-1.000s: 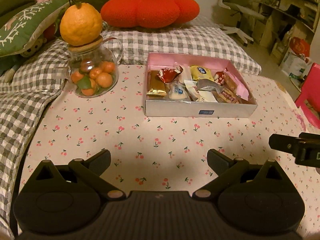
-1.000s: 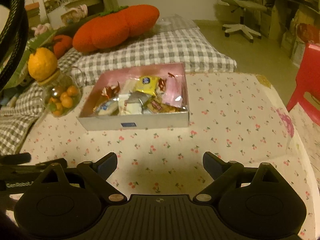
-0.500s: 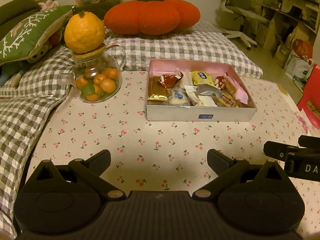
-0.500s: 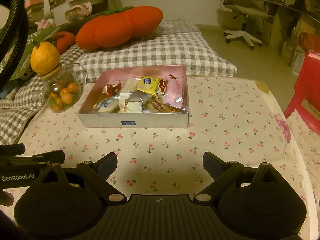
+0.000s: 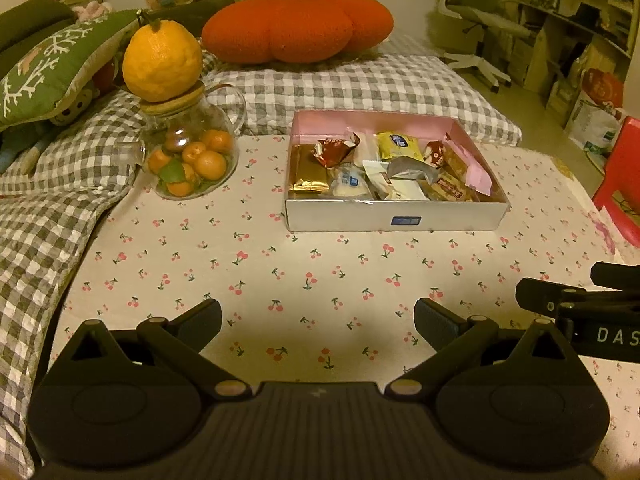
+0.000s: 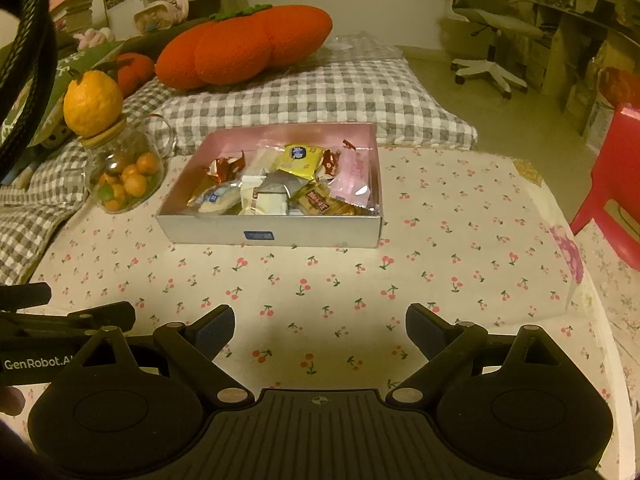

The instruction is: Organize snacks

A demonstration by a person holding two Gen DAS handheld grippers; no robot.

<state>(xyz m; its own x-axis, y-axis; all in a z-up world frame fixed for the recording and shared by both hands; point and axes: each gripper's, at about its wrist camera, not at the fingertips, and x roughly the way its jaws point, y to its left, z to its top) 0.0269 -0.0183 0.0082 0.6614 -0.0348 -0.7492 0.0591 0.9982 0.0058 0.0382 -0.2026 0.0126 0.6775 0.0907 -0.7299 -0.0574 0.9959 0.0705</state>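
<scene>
From your left wrist camera, your left gripper (image 5: 318, 316) hangs over the cherry-print tablecloth (image 5: 280, 272) with its jaws spread wide and nothing between them. The snack box (image 5: 394, 220) sits farther off, a little right, full of wrapped snacks (image 5: 400, 146); a glass jar (image 5: 188, 160) of small oranges stands to its left.

From your right wrist camera, your right gripper (image 6: 320, 328) is likewise spread and empty, near you, with the box (image 6: 268, 234) far and left of centre.
</scene>
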